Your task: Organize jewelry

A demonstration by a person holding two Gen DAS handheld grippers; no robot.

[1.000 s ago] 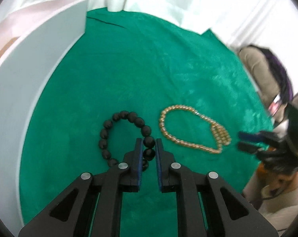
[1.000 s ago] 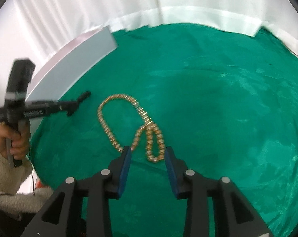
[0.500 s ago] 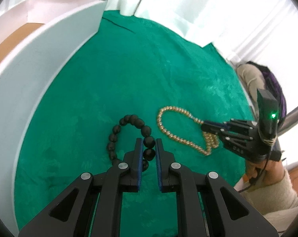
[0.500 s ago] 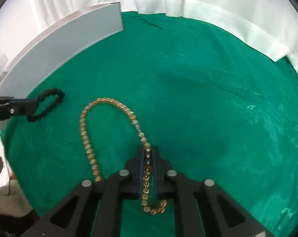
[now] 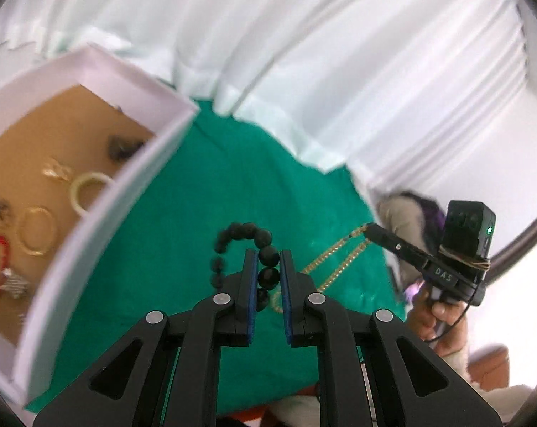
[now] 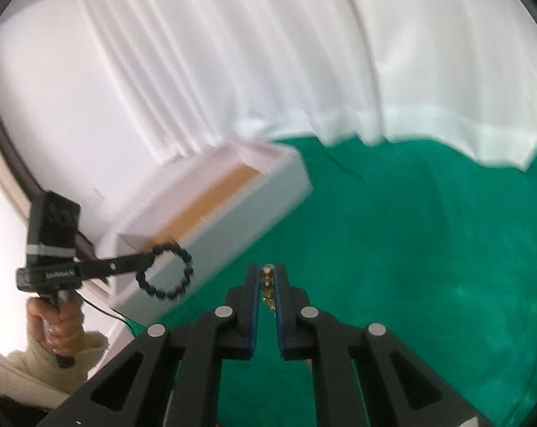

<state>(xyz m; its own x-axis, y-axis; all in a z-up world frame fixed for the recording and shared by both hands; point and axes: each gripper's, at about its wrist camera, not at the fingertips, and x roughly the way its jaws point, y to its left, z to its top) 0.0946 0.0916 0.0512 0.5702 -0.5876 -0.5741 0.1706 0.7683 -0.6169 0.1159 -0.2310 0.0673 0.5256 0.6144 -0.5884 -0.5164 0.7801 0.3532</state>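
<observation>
1. The left gripper (image 5: 268,267) is clamped on the black bead bracelet (image 5: 268,254), whose loop hangs off the green cloth (image 5: 204,185).
2. The right gripper (image 6: 267,284) pinches the gold bead necklace (image 6: 267,277), which trails down in the air.
3. The cloth covers the table, with white curtains (image 6: 268,53) behind.
4. The white box (image 5: 151,163) lies left of the bracelet and holds bangles (image 5: 37,229) and other small pieces.
</observation>
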